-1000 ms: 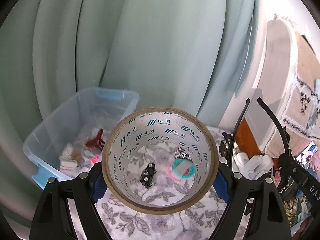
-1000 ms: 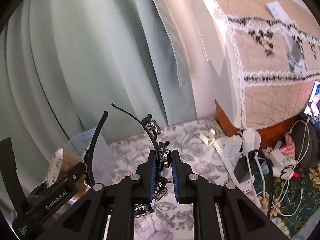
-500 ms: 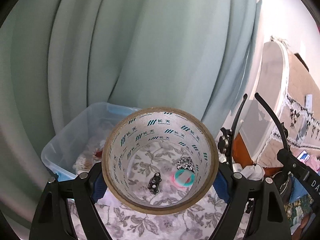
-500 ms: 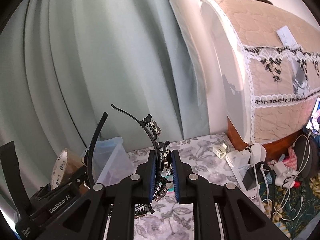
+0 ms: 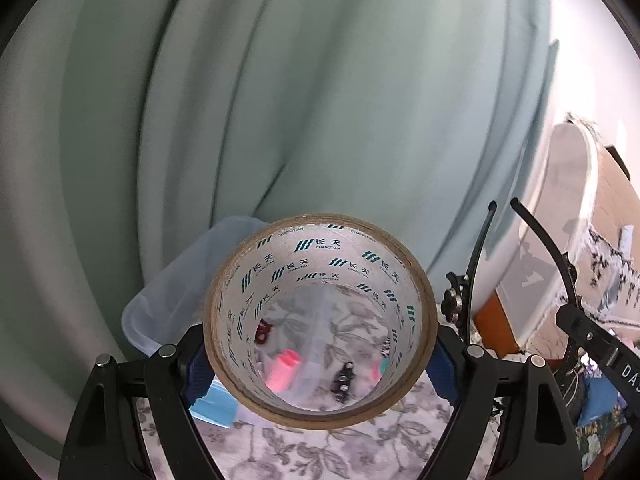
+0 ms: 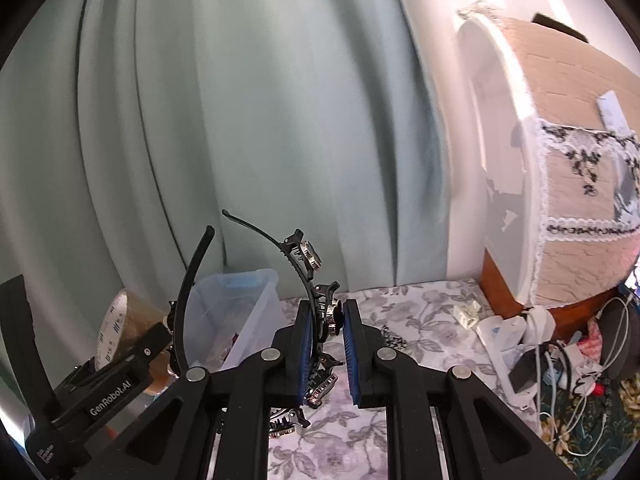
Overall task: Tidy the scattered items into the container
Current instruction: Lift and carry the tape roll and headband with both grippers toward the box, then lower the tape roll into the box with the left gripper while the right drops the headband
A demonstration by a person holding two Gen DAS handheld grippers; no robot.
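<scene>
Status: task in progress, partly complete.

Left gripper [image 5: 320,364]: jaws spread wide and clamped on a roll of brown packing tape [image 5: 320,236], gripped across its outer wall, core facing the camera; carried in the air near the clear plastic storage bin [image 6: 240,312], not yet above its opening as far as can be judged.

Right gripper [image 6: 326,350]: jaws drawn close and pinched on a black headband with rhinestone clips [image 6: 308,264]; band arcs up and left from the pads; carried clear of the floral tablecloth [image 6: 412,312].

Bin position: at the far left end of the tablecloth, against the green curtain [image 6: 260,120]; blue handle [image 5: 216,402] on its near end.

Already stowed, seen through the tape core: a pink item [image 5: 282,372] and a dark red hair clip [image 5: 263,331] inside the bin; further contents too blurred to name.

Still outstanding on the tablecloth: a small black clip [image 5: 345,376], just outside the near bin wall; a pink and teal ring [image 5: 379,368], partly hidden by the tape wall; a black-and-white patterned piece [image 6: 394,338], right of the right gripper's pads.

Chargers and cables [image 6: 560,360] at the right end: not obviously part of the job.

Remaining work, by estimate: deposit both held items, then three or so small pieces.
</scene>
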